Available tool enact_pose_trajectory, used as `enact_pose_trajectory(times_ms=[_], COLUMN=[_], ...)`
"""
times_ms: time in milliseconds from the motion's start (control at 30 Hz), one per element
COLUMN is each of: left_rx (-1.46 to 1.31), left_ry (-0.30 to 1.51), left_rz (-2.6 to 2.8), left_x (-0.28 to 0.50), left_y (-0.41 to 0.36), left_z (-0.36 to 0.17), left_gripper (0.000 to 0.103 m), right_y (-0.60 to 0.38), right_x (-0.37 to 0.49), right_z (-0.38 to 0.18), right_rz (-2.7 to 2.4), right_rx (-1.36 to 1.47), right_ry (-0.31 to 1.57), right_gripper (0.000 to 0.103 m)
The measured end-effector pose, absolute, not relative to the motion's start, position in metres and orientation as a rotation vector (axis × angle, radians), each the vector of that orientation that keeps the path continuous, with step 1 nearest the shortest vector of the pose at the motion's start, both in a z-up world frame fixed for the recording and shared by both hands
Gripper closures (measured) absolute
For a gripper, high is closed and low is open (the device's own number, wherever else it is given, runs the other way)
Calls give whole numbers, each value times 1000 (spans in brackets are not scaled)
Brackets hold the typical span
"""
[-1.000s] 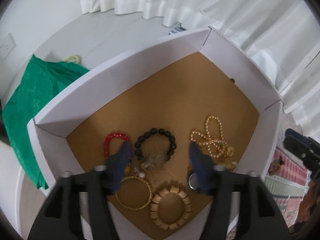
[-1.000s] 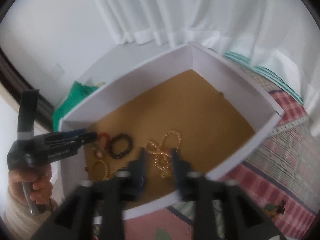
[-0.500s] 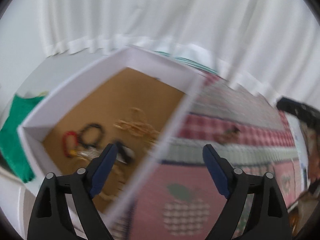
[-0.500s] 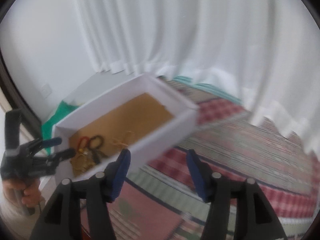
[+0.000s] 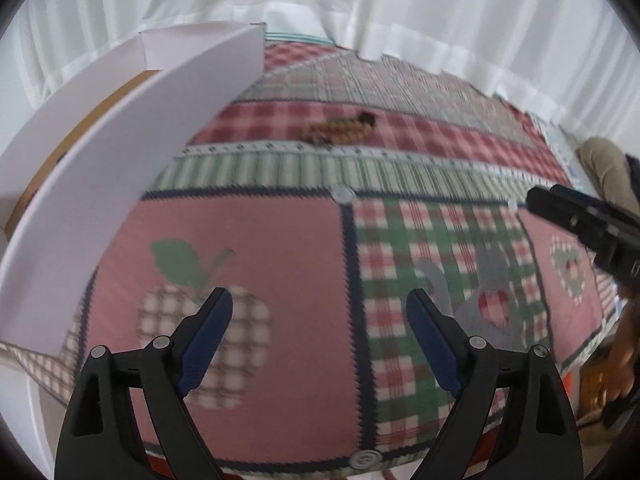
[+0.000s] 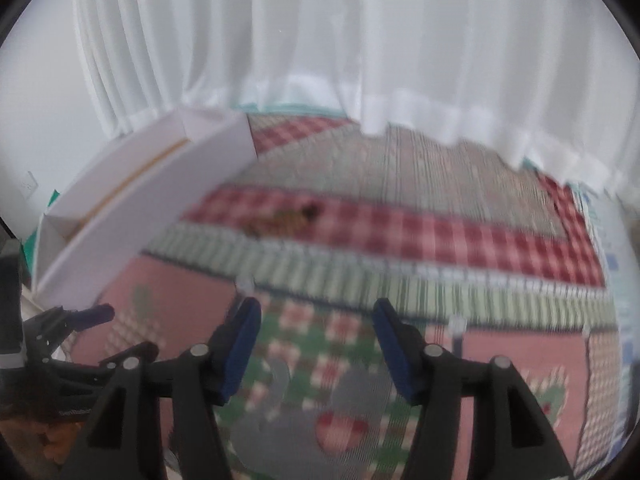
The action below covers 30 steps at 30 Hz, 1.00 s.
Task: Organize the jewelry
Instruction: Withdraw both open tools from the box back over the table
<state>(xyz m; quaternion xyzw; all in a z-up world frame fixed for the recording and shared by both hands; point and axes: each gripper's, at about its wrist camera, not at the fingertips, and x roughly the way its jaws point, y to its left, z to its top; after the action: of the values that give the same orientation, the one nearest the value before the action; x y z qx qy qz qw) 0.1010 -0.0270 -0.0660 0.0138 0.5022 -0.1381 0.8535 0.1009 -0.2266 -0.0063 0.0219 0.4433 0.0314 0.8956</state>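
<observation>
1. I hold my left tool (image 5: 316, 336) above a patchwork quilt (image 5: 400, 240). Its blue-padded jaws stand wide apart, having just been opening, with nothing between them.
2. Below that tool lies a pink quilt panel with a checked apple (image 5: 204, 340) sewn on it.
3. My right tool (image 6: 316, 344) hovers over the next panel, green and red check. Its jaws are also apart, having just been opening, and they carry nothing.
4. The white box (image 5: 132, 152) sits at the quilt's far left corner. From here I see mostly its near outer wall and a strip of brown floor; whatever lies inside is hidden from me.
5. One loose piece of jewelry (image 5: 340, 130), brownish and beaded, lies on a red check band toward the quilt's far edge, well apart from both tools and right of the box. Blur hides its detail.
6. White curtains (image 6: 360, 52) hang behind the quilt's far edge.
</observation>
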Motion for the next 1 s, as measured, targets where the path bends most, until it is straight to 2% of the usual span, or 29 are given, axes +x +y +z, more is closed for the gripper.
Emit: enact_pose_trajectory(times_ms=[467, 1000], left_rx=[108, 127], left_ry=[1011, 1070], left_rz=[-260, -256], left_x=[86, 106], left_y=[-46, -48], left_z=[-65, -95], left_gripper=[14, 14], right_y=[-228, -224], right_x=[50, 52], right_z=[-44, -74], right_rz=[-1, 11], right_rx=[47, 62], right_ry=[920, 985], right_gripper=[44, 44])
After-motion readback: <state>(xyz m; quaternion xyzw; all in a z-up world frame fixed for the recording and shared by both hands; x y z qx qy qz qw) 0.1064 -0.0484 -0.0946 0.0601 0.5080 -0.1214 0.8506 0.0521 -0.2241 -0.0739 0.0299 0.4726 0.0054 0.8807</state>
